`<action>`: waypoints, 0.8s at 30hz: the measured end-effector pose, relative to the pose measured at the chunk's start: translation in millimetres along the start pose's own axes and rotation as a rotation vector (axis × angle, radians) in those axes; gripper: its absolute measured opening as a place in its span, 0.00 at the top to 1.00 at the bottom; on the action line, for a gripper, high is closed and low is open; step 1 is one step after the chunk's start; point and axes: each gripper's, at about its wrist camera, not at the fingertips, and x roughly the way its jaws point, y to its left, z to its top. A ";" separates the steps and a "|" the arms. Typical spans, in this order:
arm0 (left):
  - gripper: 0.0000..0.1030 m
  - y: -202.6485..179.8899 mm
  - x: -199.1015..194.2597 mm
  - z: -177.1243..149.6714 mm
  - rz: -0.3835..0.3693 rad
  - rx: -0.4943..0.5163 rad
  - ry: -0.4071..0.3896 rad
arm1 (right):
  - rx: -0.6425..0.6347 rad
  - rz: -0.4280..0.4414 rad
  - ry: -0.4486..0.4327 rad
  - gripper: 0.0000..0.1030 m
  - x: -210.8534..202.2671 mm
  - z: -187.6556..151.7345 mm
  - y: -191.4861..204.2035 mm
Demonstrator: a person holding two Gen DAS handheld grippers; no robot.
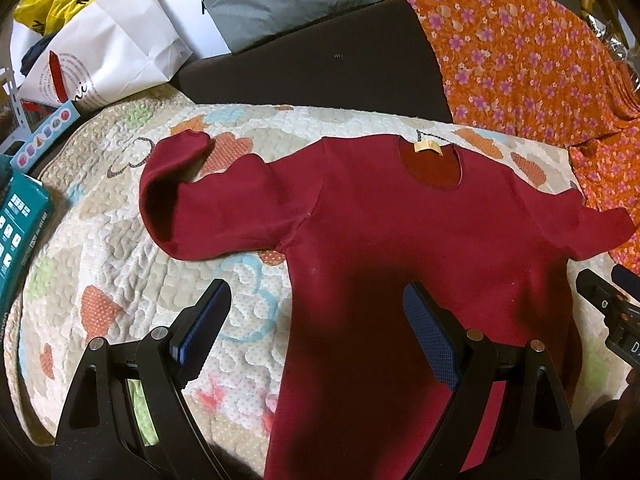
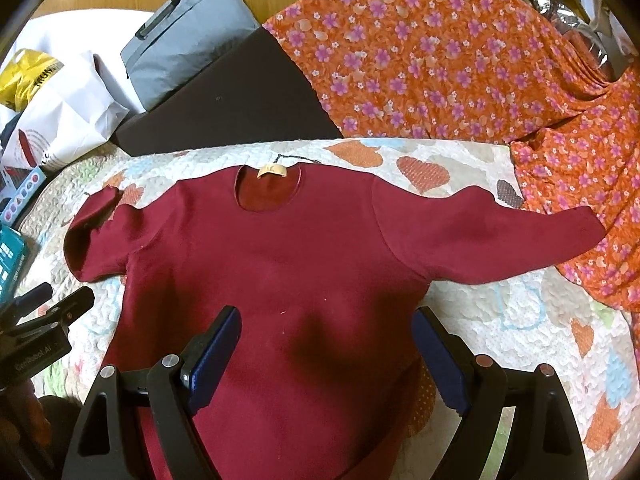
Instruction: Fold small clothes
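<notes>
1. Left gripper (image 1: 316, 320): its jaws stand wide apart and hold nothing. It hangs above the lower left edge of the dark red shirt (image 1: 400, 248); one blue pad is over the quilted mat (image 1: 120, 280) and the other over the shirt's body, so the side edge runs between them.

2. Left sleeve (image 1: 192, 208): from this gripper it lies at about 11 o'clock, near but not touching. It is bent, with its cuff curled back toward the collar (so it is not lying straight).

3. The shirt itself: it lies flat and face up on the mat, neck opening (image 2: 268, 190) at 12 o'clock and hem toward the person. The body's long axis runs 12 to 6, and the sleeves run roughly 9 to 3.

4. Right gripper (image 2: 326, 354): also spread wide and empty, it hovers over the lower right part of the body, with the shirt's right edge just inside its outer finger.

5. Right sleeve (image 2: 500, 240): it lies at about 2 o'clock from this gripper, stretched straight out, its cuff reaching onto the orange flowered cloth (image 2: 440, 60).

6. Judgement: each sleeve is nearer its own-side gripper, so an inward sleeve fold would likely come first (the bent left one may need straightening).
</notes>
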 end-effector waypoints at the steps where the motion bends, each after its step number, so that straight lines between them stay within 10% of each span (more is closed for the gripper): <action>1: 0.14 -0.2 1.6 0.2 0.000 0.000 0.002 | -0.001 -0.002 0.002 0.17 1.6 0.5 0.0; 24: 0.14 23.9 39.6 15.9 0.055 -0.027 0.037 | -0.014 0.007 0.046 0.17 40.4 7.6 16.0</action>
